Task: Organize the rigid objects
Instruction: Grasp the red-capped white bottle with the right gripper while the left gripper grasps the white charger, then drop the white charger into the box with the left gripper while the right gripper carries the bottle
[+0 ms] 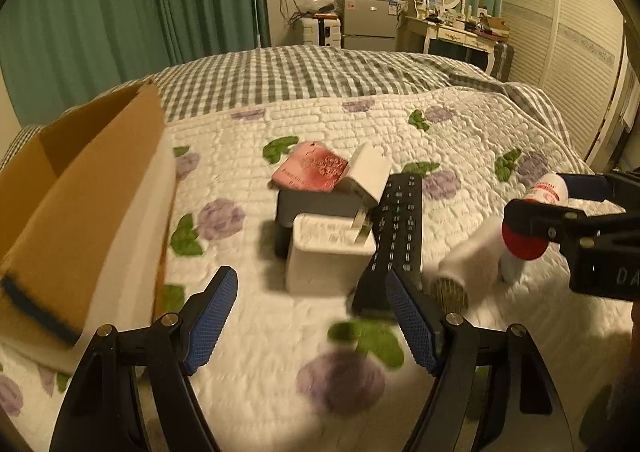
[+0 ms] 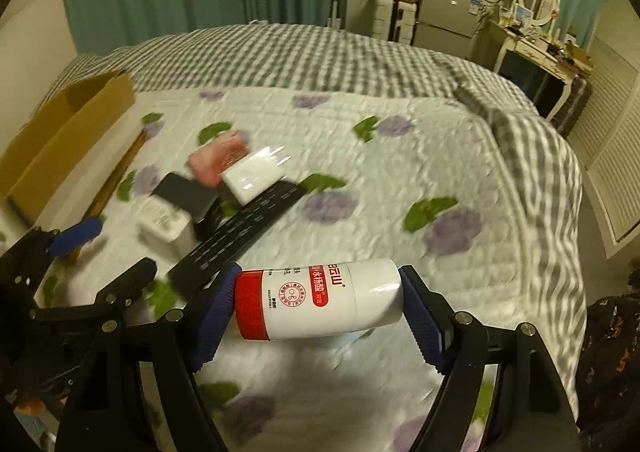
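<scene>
My right gripper (image 2: 318,306) is shut on a white bottle with a red cap (image 2: 320,300), held sideways above the quilt; it also shows in the left wrist view (image 1: 536,212). My left gripper (image 1: 310,316) is open and empty, just before a white charger block (image 1: 330,252). Behind it lie a dark grey box (image 1: 316,204), a pink card (image 1: 310,168), a second white adapter (image 1: 368,172) and a black remote (image 1: 396,228). A white cylinder (image 1: 468,260) lies to the right of the remote. An open cardboard box (image 1: 76,188) stands on the left.
Everything lies on a white quilt with purple flowers (image 1: 280,352) over a checked bedspread (image 1: 300,72). Green curtains, a small fridge (image 1: 370,24), a dressing table (image 1: 452,28) and a louvred wardrobe stand beyond the bed.
</scene>
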### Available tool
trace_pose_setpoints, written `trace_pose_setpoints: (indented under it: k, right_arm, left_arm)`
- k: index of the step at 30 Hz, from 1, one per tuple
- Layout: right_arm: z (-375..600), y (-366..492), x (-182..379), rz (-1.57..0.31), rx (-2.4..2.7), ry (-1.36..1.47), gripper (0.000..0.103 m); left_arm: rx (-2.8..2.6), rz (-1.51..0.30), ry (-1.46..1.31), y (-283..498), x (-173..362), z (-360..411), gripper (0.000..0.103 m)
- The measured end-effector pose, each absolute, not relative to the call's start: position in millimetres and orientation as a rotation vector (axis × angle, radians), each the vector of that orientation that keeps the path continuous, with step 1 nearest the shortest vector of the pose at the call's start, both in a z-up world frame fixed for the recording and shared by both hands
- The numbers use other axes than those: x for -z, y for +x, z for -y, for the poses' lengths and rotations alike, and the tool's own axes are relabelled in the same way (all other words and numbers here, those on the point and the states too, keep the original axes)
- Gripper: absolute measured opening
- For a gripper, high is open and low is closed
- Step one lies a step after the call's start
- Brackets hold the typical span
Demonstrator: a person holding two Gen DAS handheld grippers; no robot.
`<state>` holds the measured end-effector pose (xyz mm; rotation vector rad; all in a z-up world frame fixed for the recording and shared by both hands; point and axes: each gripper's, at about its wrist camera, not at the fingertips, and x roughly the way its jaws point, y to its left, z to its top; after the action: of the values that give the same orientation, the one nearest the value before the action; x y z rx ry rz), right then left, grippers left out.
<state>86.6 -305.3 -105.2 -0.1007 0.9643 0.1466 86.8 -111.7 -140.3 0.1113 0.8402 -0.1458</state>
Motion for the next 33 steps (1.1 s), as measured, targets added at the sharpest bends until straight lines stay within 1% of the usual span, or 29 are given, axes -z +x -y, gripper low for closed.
trace_pose_setpoints:
  k: [8,9,11,12,19,24,29,33]
  right_arm:
    - [321.7,104.4,114.8,-0.958,-0.144,-0.035,0.078]
    - [322.9,103.8,115.2,-0.957,-0.148,-0.029,0.078]
    - [324.8,102.2,115.2,-0.952,-0.150,-0.021,0.078]
    - [325.4,101.6,115.3,-0.950,-0.150,-0.019,0.078]
    - [325.9,93.4,112.1,-0.938,-0.139,-0.037,0.078]
    - [325.8,84.7,100.2,-0.917,-0.117,-0.042,0.078]
    - [319.3,72.6,70.1,-0.874,-0.109,-0.048,0.078]
    - [302.8,61.0,31.6,-0.817,-0.118,-0.069,0.078]
  left_arm:
    - [0.133,-0.839,0.130,107.5,151.7,124.2,0.077]
    - [0.132,-0.839,0.130,108.3,152.4,124.4,0.074]
    - [0.145,-0.848,0.137,109.5,154.7,125.8,0.063]
    - [0.149,-0.853,0.143,109.8,155.7,126.7,0.053]
    - [0.148,-0.852,0.167,105.6,152.5,127.4,0.053]
    - [0.146,-0.835,0.153,94.2,135.2,120.9,0.052]
    - [0.144,-0.766,0.128,80.4,91.2,109.4,0.052]
    - [0.138,-0.697,0.098,69.9,43.5,90.7,0.052]
